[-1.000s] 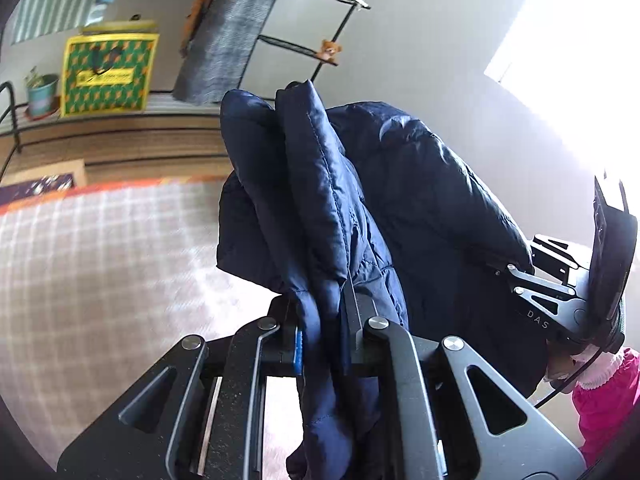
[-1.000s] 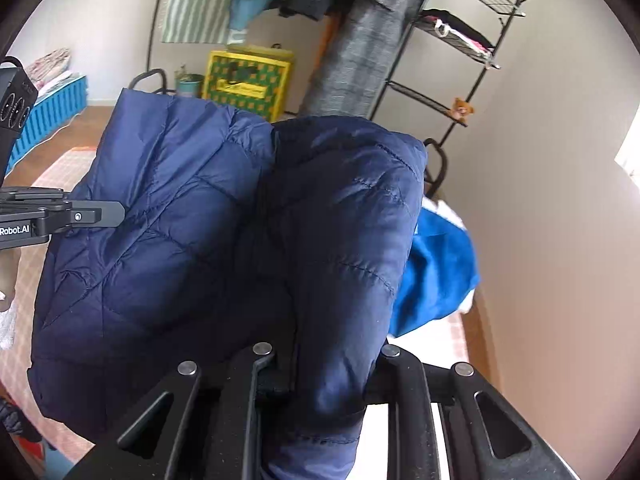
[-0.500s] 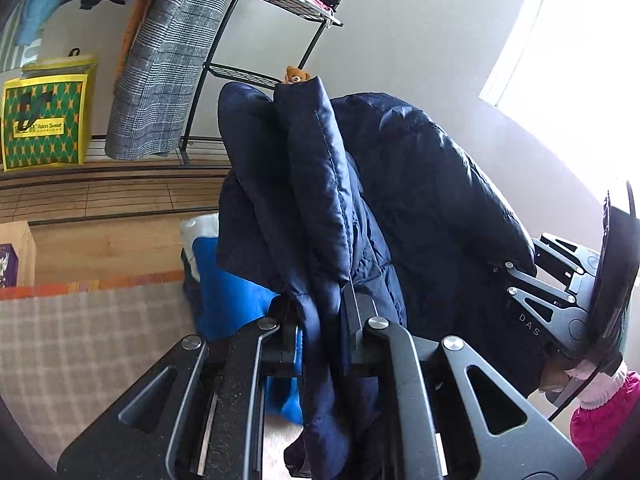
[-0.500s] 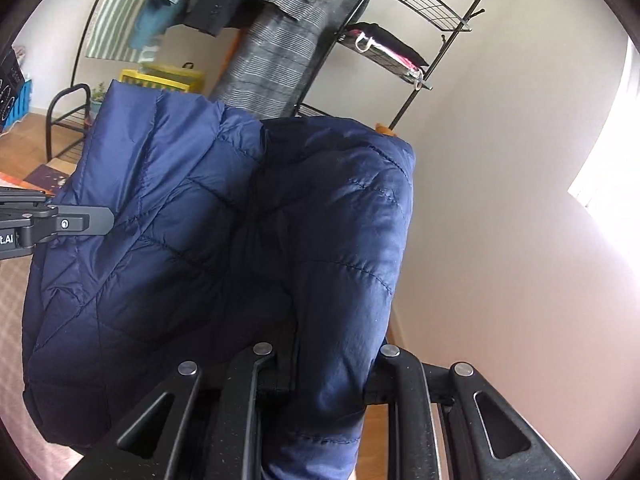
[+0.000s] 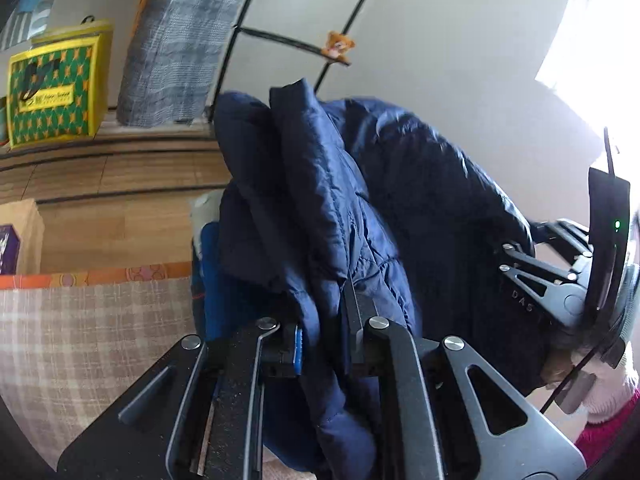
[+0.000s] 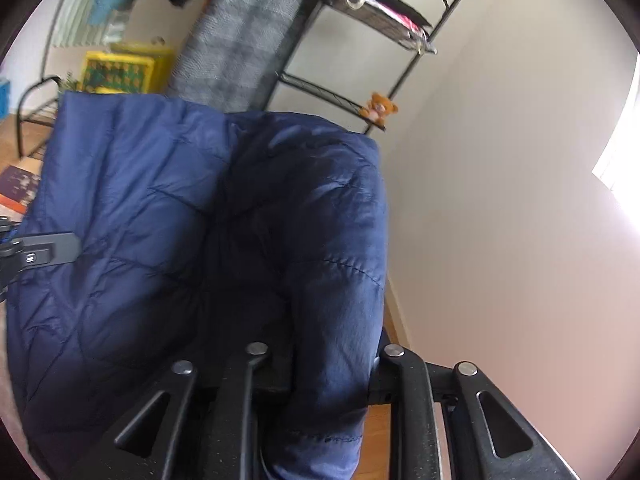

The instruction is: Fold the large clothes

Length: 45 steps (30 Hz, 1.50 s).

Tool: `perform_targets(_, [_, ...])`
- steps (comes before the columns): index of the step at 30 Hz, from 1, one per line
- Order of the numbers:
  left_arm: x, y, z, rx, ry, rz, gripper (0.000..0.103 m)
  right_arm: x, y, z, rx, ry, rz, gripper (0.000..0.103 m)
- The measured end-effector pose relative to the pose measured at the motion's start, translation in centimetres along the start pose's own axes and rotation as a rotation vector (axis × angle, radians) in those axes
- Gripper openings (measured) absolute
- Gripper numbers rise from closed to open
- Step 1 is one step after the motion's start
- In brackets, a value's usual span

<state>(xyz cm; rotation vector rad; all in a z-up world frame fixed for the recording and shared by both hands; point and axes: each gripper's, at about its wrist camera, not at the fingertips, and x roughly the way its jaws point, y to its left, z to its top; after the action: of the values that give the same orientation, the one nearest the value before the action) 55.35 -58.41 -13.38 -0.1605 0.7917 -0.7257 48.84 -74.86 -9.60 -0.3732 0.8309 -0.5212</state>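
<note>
While you hold the navy puffer jacket (image 5: 320, 200) up off the floor between both tools, it reads as already folded into a thick bundle: several quilted layers stack side by side in the left wrist view, and a doubled panel hangs across the right wrist view. So the folding itself looks mostly done, and what is left, as I judge it, is setting the bundle down and letting go.

Your left gripper (image 5: 324, 344) has its fingers narrow, pinched on a gathered fold of the jacket that runs straight down between them. Your right gripper (image 6: 320, 364) has a fat fold of the same jacket (image 6: 200, 240) between its fingers, and its jaws are opening at this moment; the padding fills the gap, so the pads appear to be against it, though the grip is loosening.

Below the jacket in the left wrist view sits a bright blue garment (image 5: 210, 264) at the edge of the checked rug (image 5: 92, 340), which may be the pile you are aiming for. No part of the jacket visibly rests on anything yet. Both views are slightly smeared, so finer creases cannot be judged.
</note>
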Motion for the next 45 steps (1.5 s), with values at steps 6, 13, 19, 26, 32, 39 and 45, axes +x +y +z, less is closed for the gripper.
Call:
perform_targets(6, [0.9,0.8,-0.5,-0.001,0.018,0.060,0.056,0.5,-2.2,0.2,0.156,-0.017,-0.023,0.057])
perform_targets(13, [-3.8,-0.6,-0.8,0.046,-0.026,0.090,0.064,-1.8,-2.8,-1.2,0.173,-0.030,0.002,0.060])
perform_targets(19, [-11.5,-3.1,-1.6,0.104,-0.093,0.080,0.064,-6.6,-4.0,-2.6,0.226,-0.048,0.052,0.061])
perform_targets(26, [-22.3,-7.5,-3.4,0.198,-0.193,0.065,0.064,-15.3,-5.9,-2.7,0.286,-0.110,0.093,0.061])
perform_targets(32, [-32.0,-10.7,-5.9,0.259,-0.271,0.035,0.064,-24.2,-7.1,-3.6,0.315,-0.181,0.118,0.061])
perform_targets(39, [-41.5,-12.1,-10.7,0.302,-0.327,0.032,0.067,-34.5,-7.5,-7.0,0.352,-0.222,0.116,0.065])
perform_targets(45, [-47.5,-11.6,-16.2,0.314,-0.358,0.055,0.076,-39.5,-5.9,-11.4,0.405,-0.203,0.105,0.070])
